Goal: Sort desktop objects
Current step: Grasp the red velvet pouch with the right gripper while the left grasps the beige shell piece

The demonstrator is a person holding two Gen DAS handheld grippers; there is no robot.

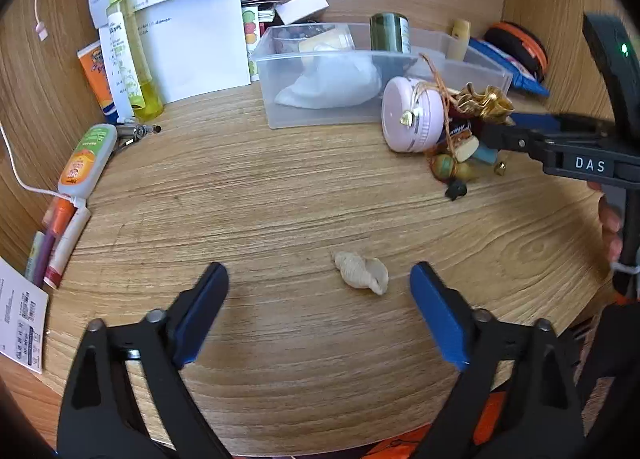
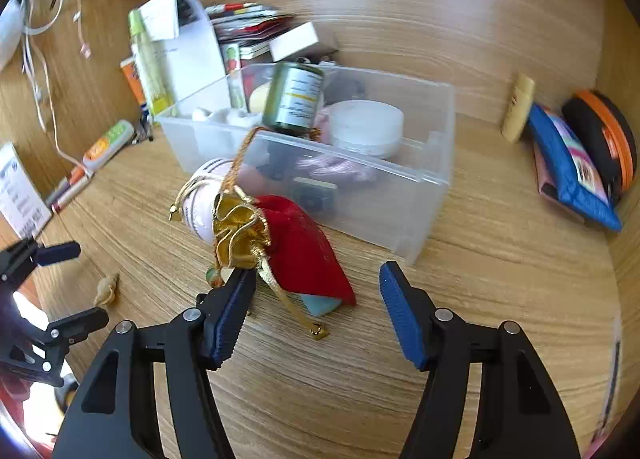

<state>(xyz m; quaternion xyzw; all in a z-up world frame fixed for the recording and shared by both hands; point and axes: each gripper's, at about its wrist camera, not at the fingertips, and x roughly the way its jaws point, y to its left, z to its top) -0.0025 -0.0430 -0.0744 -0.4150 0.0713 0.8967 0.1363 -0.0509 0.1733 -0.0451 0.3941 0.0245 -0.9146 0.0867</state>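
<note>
The left gripper [image 1: 319, 291] stands wide over the wooden desk [image 1: 280, 187], a pale shell [image 1: 362, 273] lying loose between its pads. The right gripper [image 2: 318, 299] is also wide, straddling a red pouch [image 2: 308, 251] without pressing it. A clear bin [image 2: 400, 195] sits at twelve o'clock beyond the pouch.

Both tongs [image 1: 320, 283] [image 2: 318, 279] agape, angled downward

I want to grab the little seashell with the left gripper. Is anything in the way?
Nothing visible is. The small cream spiral seashell lies alone on the bare wooden desk, just ahead of the open left gripper, a bit nearer its right finger. The cluttered pile sits farther back.
</note>
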